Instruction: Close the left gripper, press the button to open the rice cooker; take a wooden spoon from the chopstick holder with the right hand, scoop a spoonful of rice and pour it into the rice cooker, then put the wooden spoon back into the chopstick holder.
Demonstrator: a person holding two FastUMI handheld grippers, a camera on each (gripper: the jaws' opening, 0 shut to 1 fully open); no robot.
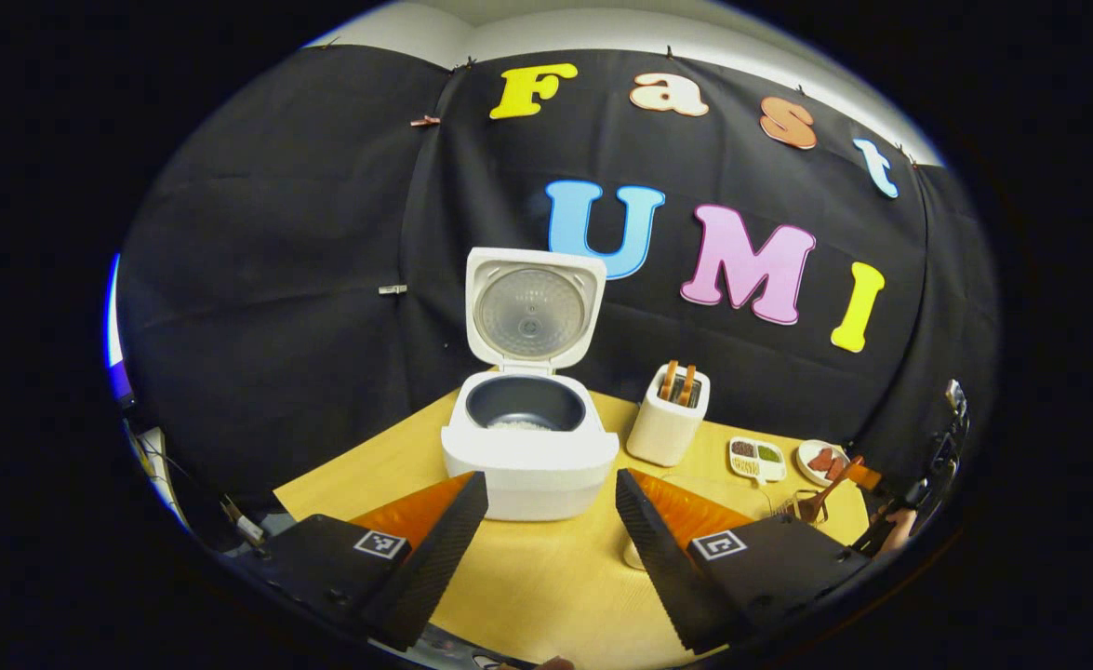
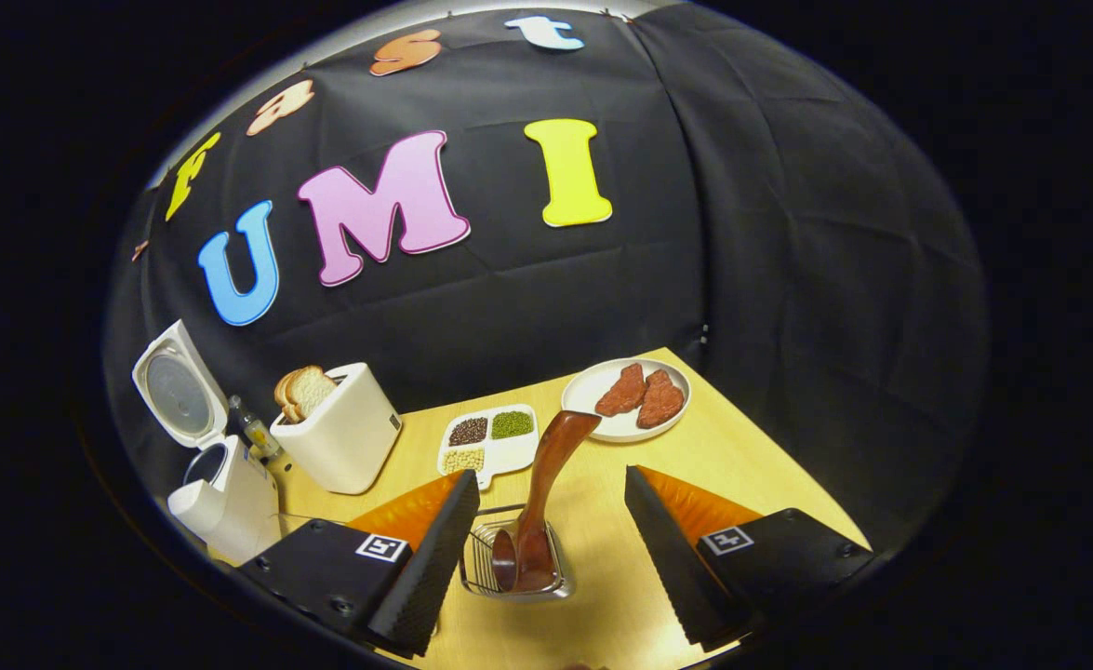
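Two grippers hover with fingers spread wide, gripping nothing: the left gripper (image 1: 551,521) faces the open rice cooker (image 1: 529,447); the right gripper (image 2: 551,530) frames the wooden spoon (image 2: 546,493) standing in its chopstick holder (image 2: 479,568).

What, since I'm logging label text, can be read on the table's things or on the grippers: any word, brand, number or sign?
No readable text.
left gripper: square black-and-white marker patterns, no letters.
right gripper: the same kind of markers, no letters.
rice cooker and toaster: no print can be made out.
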